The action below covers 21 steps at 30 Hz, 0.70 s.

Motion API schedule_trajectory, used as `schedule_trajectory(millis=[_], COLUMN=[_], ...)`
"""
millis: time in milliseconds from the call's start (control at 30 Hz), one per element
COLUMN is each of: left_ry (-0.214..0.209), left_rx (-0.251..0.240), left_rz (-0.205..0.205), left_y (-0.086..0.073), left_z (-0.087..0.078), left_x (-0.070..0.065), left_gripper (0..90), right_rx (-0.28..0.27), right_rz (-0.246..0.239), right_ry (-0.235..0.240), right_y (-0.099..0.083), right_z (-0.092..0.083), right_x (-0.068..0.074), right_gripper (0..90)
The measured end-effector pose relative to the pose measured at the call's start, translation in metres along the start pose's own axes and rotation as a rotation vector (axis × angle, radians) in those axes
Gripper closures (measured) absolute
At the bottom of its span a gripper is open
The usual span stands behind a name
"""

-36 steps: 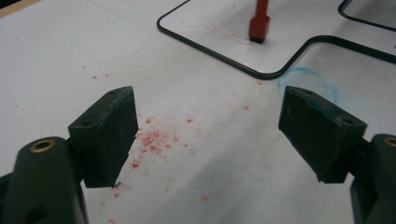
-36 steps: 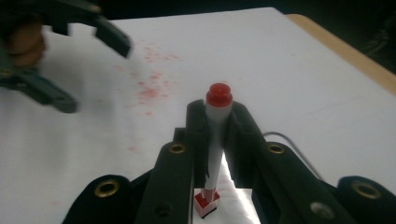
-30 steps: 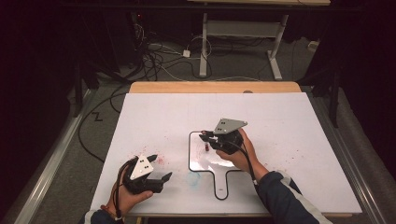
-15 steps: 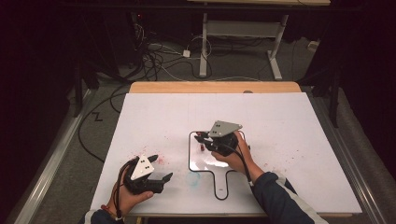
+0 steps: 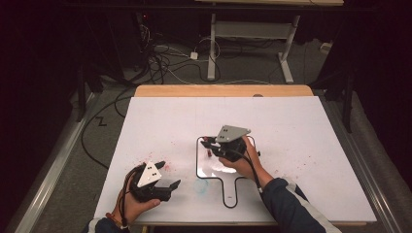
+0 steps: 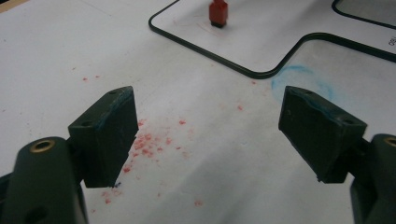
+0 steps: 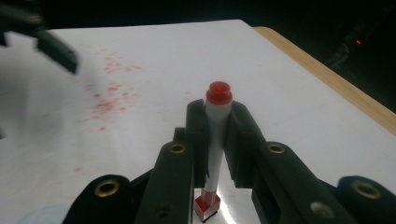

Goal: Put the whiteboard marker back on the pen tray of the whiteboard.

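Observation:
A small white handheld board with a black outline (image 5: 211, 167) lies on the white table (image 5: 291, 126), its handle toward the front edge. My right gripper (image 5: 210, 145) hangs over the board's left part, shut on a white marker (image 7: 215, 135) with a red end. The marker stands upright with its red lower end (image 7: 207, 206) on the board. The same red marker end (image 6: 218, 12) stands on the board (image 6: 261, 28) ahead of the left gripper's jaws. My left gripper (image 5: 168, 174) rests open near the front left of the table, with nothing between its fingers (image 6: 105, 135).
Red specks (image 6: 154, 142) are scattered on the table around the left gripper, and a blue smear (image 5: 200, 186) lies beside the board's handle. The table's wooden far edge (image 5: 223, 91) borders a dark floor with cables (image 5: 165, 58) and a desk frame (image 5: 248, 29).

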<state>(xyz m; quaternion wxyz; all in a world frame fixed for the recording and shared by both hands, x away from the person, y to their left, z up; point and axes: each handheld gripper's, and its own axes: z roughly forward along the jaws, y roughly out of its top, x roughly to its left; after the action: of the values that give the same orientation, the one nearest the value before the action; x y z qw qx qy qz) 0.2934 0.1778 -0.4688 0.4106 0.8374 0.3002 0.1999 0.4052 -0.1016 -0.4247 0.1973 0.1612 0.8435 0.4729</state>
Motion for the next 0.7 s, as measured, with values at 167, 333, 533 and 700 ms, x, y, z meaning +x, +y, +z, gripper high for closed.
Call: schedule_trajectory(millis=[167,333,533,700], left_ry=[-0.003,-0.009,-0.012,-0.014], left_rx=[-0.003,-0.009,-0.007,-0.009], left_rz=[-0.004,-0.005,-0.004,0.009], left_y=[0.000,0.001,0.001,0.004], left_z=[0.000,0.001,0.001,0.004], left_x=[0.001,0.000,0.000,-0.002], left_gripper=[18.9,18.9,18.9,18.9], right_rx=[0.003,-0.026,-0.023,-0.011], right_rz=[0.029,0.049,0.019,0.022], right_ry=[-0.039,0.089,0.065,-0.059], right_y=[-0.002,0.003,0.007,0.003], right_z=[0.000,0.007,0.015,0.017], right_x=[-0.011,0.006,0.005,-0.016], right_gripper=[81.2,81.3,81.3,81.3])
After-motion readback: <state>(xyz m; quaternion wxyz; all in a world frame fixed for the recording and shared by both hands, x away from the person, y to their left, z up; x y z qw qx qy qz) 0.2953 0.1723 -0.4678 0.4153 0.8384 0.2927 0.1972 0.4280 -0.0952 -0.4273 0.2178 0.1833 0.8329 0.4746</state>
